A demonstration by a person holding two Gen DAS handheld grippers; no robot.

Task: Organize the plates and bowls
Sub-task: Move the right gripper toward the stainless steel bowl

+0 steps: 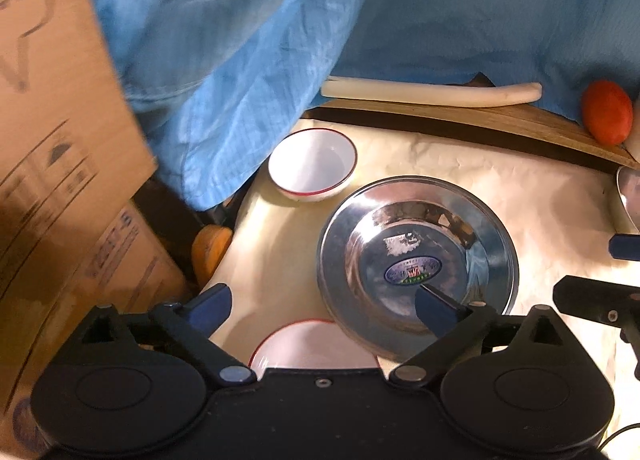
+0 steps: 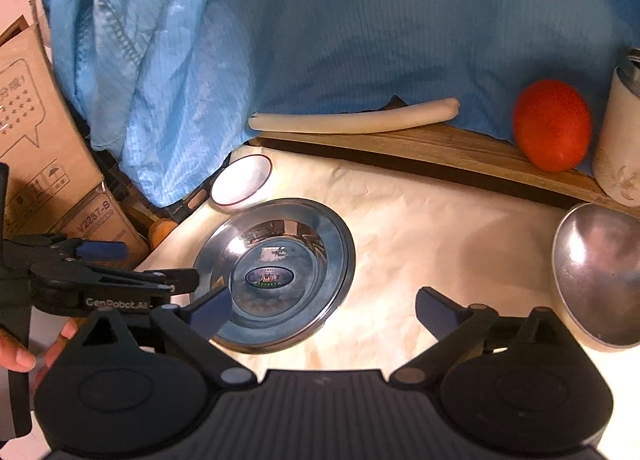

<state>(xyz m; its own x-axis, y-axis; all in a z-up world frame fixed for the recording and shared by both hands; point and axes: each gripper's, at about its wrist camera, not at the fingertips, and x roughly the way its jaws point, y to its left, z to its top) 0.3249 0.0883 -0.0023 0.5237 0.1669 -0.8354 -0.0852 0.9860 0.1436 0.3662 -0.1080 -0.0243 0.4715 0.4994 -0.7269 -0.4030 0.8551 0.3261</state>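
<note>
Left wrist view: the left gripper (image 1: 322, 302) is standing wide, nothing between its jaws. The stainless steel plate (image 1: 418, 256) is lying just ahead and to the right, with the right-hand blue pad (image 1: 434, 310) hanging over its near rim; I cannot tell whether it is touching. A small white bowl with a red rim (image 1: 313, 164) is sitting further ahead, near the hanging blue cloth (image 1: 248, 72). A second red-rimmed white bowl (image 1: 312, 344) is showing directly below the gripper, partly hidden by its body. Risk: with one pad over the plate's rim, any sideways move is likely to clip the plate and slide it into either bowl.

Right wrist view: the right gripper (image 2: 324, 310) is also standing wide and empty. The steel plate (image 2: 276, 272) is lying ahead and to the left, its edge under the left pad (image 2: 212, 312). The far white bowl (image 2: 241, 180) is sitting beyond the plate, just beside its far rim. A larger steel bowl (image 2: 600, 272) is resting well to the right. The left gripper's frame (image 2: 100, 280) is crowding in from the left, a person's fingers (image 2: 16, 356) around its handle. Risk: both grippers are working near the same plate, so a collision between them is plausible; the polished, shallow rim is also likely to slip from the pads.
</note>
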